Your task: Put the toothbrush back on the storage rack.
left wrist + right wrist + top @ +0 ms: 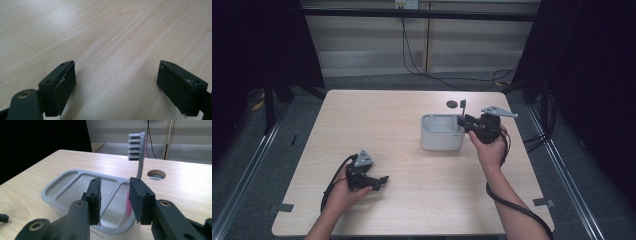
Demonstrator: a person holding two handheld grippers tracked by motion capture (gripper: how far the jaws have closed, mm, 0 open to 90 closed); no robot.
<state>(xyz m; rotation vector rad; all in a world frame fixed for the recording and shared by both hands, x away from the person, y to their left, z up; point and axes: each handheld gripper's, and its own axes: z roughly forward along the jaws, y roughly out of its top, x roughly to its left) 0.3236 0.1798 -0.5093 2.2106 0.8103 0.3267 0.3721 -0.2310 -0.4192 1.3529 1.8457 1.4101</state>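
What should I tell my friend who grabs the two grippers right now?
Left gripper: open, holding nothing, low over bare table at the near left.
Right gripper: open at the white holder's right end.
Toothbrush: standing in the holder's end slot, bristles up, between the jaws. No grip on it seen.
Done: the brush looks placed.
Left: probably just back the right gripper away.

On the table (387,120), a toothbrush (138,147) stands in the holder (441,132) right of centre.
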